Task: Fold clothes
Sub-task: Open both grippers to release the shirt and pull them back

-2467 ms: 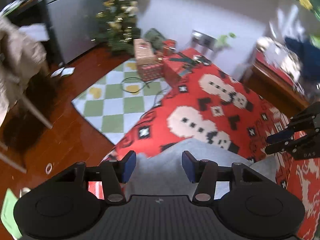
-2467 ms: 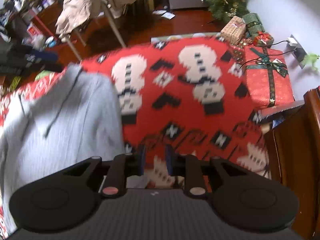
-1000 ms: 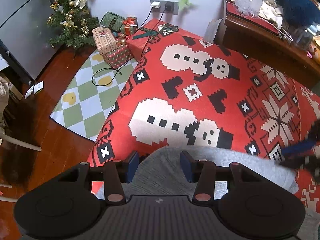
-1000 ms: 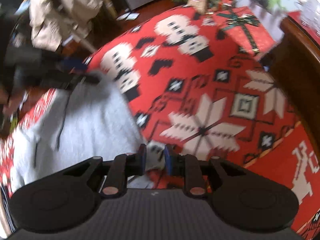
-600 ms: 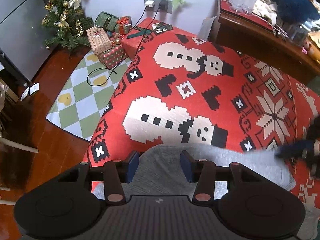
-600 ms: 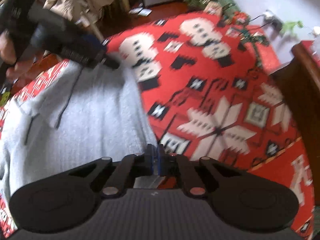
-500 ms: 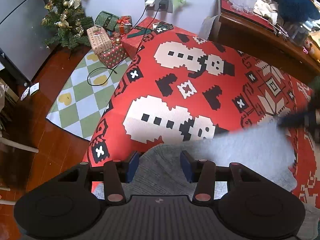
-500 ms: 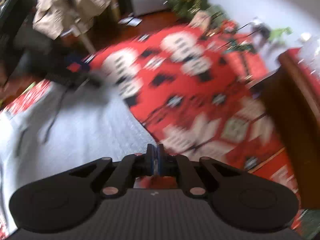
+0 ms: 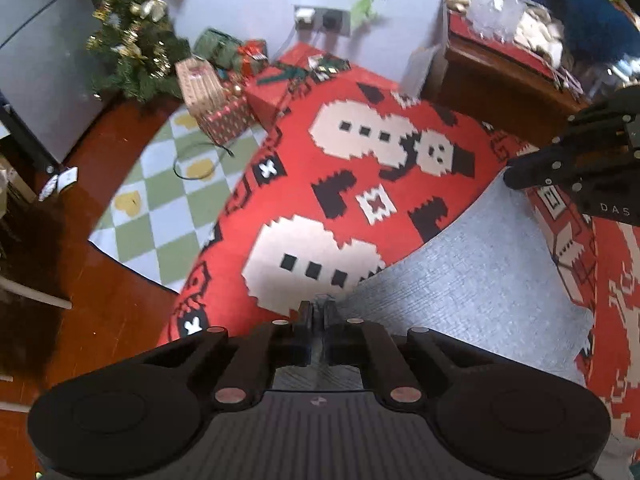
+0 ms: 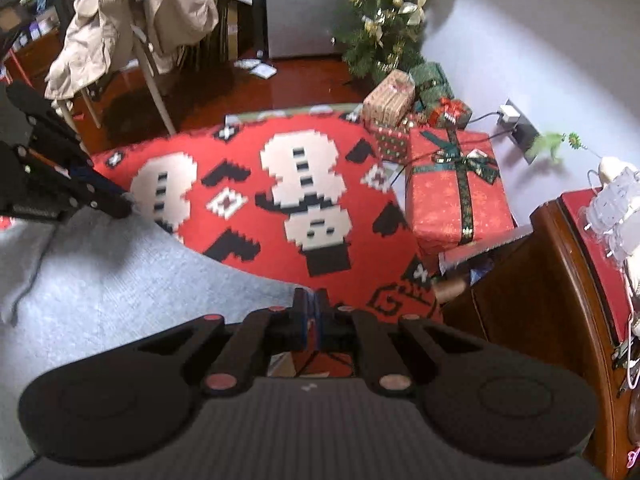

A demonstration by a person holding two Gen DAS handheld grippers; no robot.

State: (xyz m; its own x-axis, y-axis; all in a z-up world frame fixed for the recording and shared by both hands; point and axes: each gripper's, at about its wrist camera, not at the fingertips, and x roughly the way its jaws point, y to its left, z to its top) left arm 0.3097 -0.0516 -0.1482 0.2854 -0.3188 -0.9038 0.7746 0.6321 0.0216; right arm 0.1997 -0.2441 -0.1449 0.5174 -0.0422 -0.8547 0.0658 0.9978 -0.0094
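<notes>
You are working over a surface draped in a red knitted-pattern cover (image 9: pixel 400 92) with cream snowmen, black hearts and snowflake motifs. Whether a bed or a table lies under it, you cannot tell. A light grey ribbed knit garment (image 9: pixel 472 276) lies spread directly on it, one edge stretched taut, with a dark drawstring (image 10: pixel 34 276) trailing across the fabric.

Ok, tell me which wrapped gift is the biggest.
The red gift with the dark green ribbon, right against the blanket's far edge; the others by the tree are much smaller.
</notes>
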